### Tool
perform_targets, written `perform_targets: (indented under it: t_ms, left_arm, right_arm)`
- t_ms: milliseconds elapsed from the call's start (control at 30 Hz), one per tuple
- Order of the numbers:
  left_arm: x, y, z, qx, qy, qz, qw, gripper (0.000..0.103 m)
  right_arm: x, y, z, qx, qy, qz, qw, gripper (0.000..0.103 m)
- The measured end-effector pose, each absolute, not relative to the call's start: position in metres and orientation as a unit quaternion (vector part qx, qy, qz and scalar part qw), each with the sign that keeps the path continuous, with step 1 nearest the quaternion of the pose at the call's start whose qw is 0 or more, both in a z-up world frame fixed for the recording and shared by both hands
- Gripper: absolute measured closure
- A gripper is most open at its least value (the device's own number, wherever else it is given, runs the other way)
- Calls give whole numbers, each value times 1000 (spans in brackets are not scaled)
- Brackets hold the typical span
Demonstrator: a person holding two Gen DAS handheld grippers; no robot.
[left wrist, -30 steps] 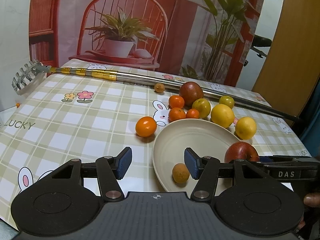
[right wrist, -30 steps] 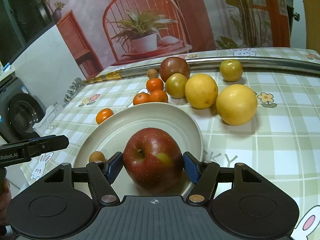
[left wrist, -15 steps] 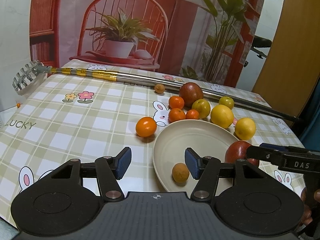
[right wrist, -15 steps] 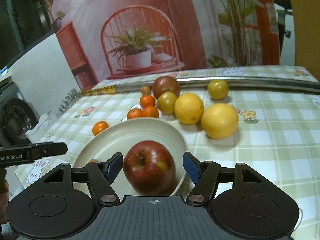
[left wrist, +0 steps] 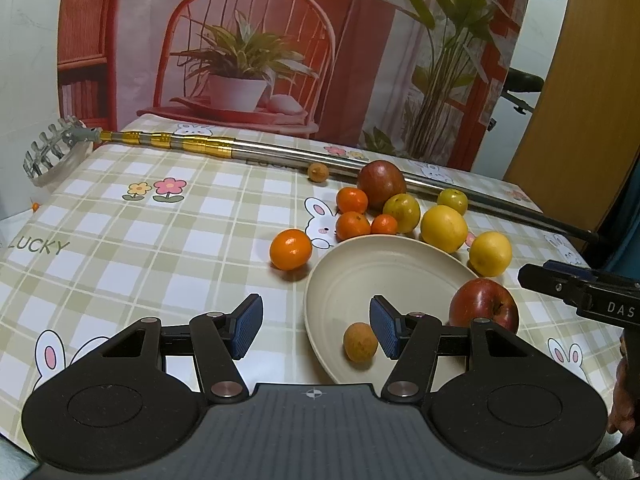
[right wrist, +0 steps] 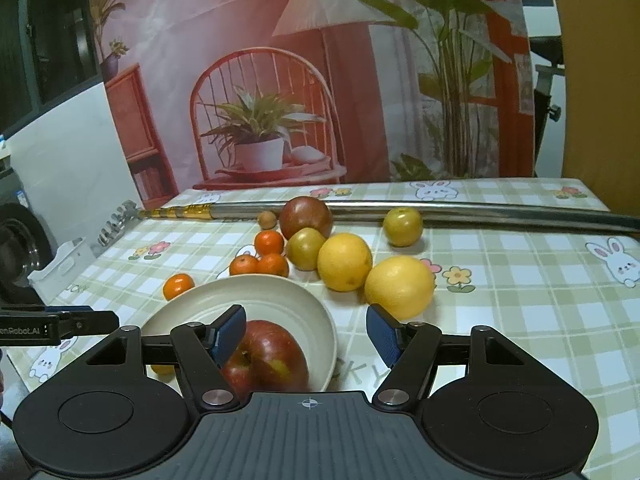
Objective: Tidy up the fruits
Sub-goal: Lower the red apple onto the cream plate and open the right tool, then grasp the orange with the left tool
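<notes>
The surface (left wrist: 120, 248) wears a green checked cloth printed with rabbits and flowers. Along its far edge lies a long metal pole (left wrist: 280, 154) with gold bands and a claw-like end at the left. Near the front sits a cream plate (left wrist: 380, 256). In it rests a red apple (right wrist: 264, 360) at the right-hand rim as the left camera sees it, and a small brown fruit (left wrist: 360, 342) near the front rim.

Beyond the plate is a cluster of loose fruit: a dark red fruit (left wrist: 381, 184) against the pole, two lemons (left wrist: 444, 228) just past the plate's far rim, two greenish fruits (left wrist: 402, 212), three tangerines (left wrist: 352, 200) packed together, one tangerine (left wrist: 291, 249) apart to the left of the plate, and a small brown one (left wrist: 318, 171) beside the pole.

The left hand-held gripper (left wrist: 316, 326) hangs over the plate's near-left rim, jaws apart with nothing between them. The right hand-held gripper (right wrist: 306, 336) is also open and empty; its left pad overlaps the apple in the right wrist view, though whether it touches is hard to judge from that angle.
</notes>
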State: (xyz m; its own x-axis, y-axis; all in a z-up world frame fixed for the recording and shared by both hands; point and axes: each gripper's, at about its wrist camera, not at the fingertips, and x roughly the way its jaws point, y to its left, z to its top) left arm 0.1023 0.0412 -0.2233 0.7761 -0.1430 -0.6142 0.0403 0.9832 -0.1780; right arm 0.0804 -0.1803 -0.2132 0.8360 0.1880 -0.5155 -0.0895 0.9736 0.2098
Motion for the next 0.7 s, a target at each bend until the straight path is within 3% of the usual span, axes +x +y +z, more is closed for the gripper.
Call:
perform_targets:
  t_ms: [467, 700]
  left_arm:
    - [140, 76, -183, -79, 322, -79, 940, 41]
    - [170, 84, -190, -88, 345, -84, 931, 42]
  right_arm:
    - [96, -209, -181, 53, 235, 29, 970, 39]
    - [114, -225, -172, 48, 217, 11, 975, 39]
